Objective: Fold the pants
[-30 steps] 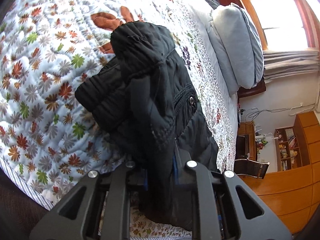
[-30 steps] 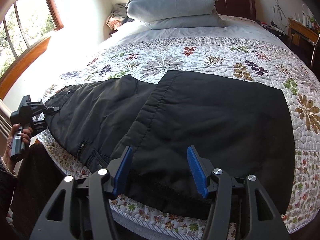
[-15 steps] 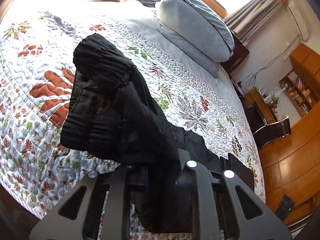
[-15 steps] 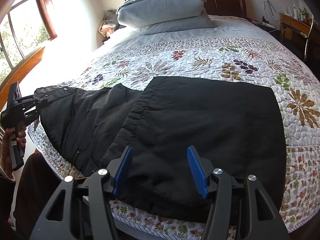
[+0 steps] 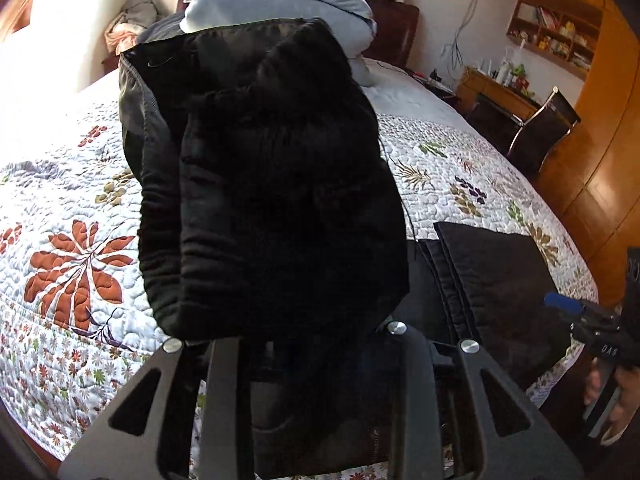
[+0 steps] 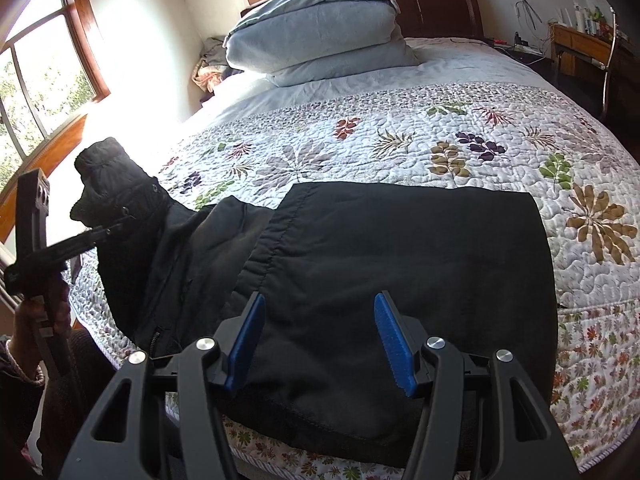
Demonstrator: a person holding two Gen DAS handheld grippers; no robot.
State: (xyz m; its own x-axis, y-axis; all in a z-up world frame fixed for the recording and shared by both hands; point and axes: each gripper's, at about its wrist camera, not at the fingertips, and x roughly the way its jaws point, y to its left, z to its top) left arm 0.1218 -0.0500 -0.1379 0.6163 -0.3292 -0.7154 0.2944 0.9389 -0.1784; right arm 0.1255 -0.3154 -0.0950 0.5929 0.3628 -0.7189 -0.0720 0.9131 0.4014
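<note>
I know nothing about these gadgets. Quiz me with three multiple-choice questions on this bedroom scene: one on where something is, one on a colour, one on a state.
1. Where do the pillows lie?
A. at the headboard
B. on the floor
C. on the pants

2. What colour are the pants?
A. red
B. black
C. white

3. The right hand-held gripper is:
A. open
B. clamped on cloth
C. holding a pillow

Answers: 1 A, stacked at the bed's head; 2 B, black cloth on the floral quilt; 3 A, its blue pads stand apart, while the left hand-held gripper grips the lifted end.
</note>
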